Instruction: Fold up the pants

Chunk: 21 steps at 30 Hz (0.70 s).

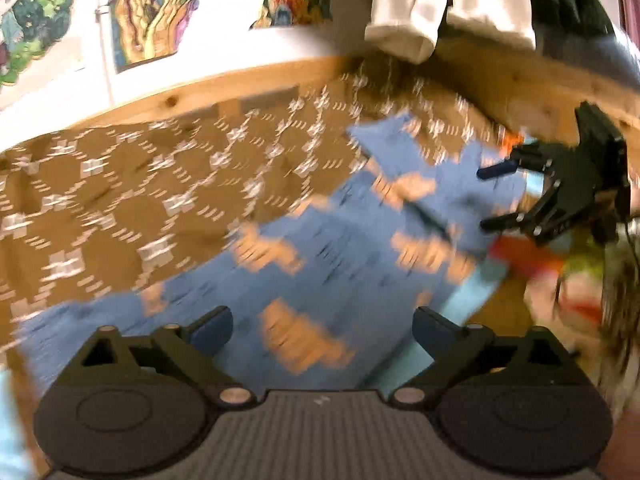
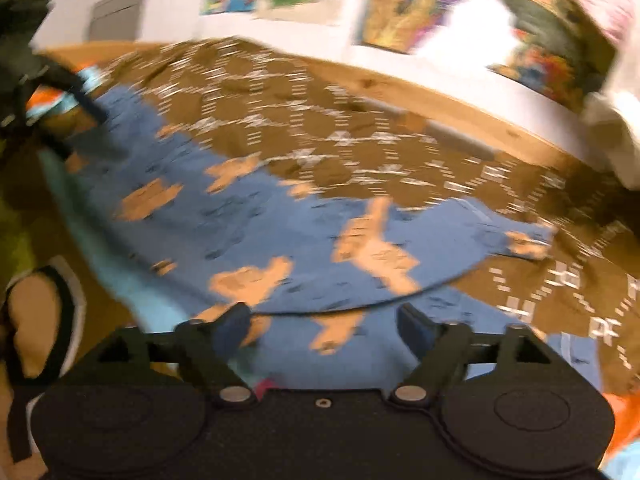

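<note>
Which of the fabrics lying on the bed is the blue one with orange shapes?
The pants, spread flat before both grippers; the bedspread beneath is brown with white marks.

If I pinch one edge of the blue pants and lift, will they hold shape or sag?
Probably sag: the blue pants lie flat and thin on the brown bedspread, with a curved fold edge nearest the right gripper. They look light, and may drag rather than slide. Both grippers' fingers are spread open.

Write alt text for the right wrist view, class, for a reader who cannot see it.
Blue fabric pants with orange patches lie spread on a brown bedspread with white patterns, below the open right gripper. The black left gripper reaches in at the far left edge, and colourful posters hang on the white wall; the picture is motion-blurred.
</note>
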Motion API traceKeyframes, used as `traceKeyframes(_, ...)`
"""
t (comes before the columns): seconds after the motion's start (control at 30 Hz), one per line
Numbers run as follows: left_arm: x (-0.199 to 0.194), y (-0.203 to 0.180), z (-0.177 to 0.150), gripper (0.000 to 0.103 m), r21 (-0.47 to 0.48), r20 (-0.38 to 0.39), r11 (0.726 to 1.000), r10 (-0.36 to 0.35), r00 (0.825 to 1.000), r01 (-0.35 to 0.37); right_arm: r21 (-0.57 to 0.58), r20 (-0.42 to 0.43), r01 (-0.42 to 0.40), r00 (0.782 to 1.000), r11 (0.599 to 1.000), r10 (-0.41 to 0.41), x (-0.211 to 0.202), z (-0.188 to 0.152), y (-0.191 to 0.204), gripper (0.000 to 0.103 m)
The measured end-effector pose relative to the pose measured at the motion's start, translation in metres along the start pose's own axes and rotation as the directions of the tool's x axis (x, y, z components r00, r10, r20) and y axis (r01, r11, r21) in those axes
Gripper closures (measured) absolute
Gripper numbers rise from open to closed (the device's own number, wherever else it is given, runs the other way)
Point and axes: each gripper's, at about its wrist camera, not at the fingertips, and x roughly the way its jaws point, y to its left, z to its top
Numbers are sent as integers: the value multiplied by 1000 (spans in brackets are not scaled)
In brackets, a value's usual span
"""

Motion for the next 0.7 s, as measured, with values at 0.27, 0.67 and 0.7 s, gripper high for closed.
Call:
traceKeyframes(0.27, 88, -56, 27, 8, -50, 42, 985, -166, 985, 168, 139, -73, 60, 996, 988, -50, 8, 35, -67, 2)
traceKeyframes(0.67, 150, -86, 38, 80, -156, -18, 972, -180, 983, 176, 193, -147, 17, 989, 981, 11, 38, 75, -107, 15)
traceKeyframes(0.7, 154, -86, 38, 86, -167, -26, 970, -186, 982, 179, 203, -145, 10, 989, 979, 20, 46, 81, -109, 19)
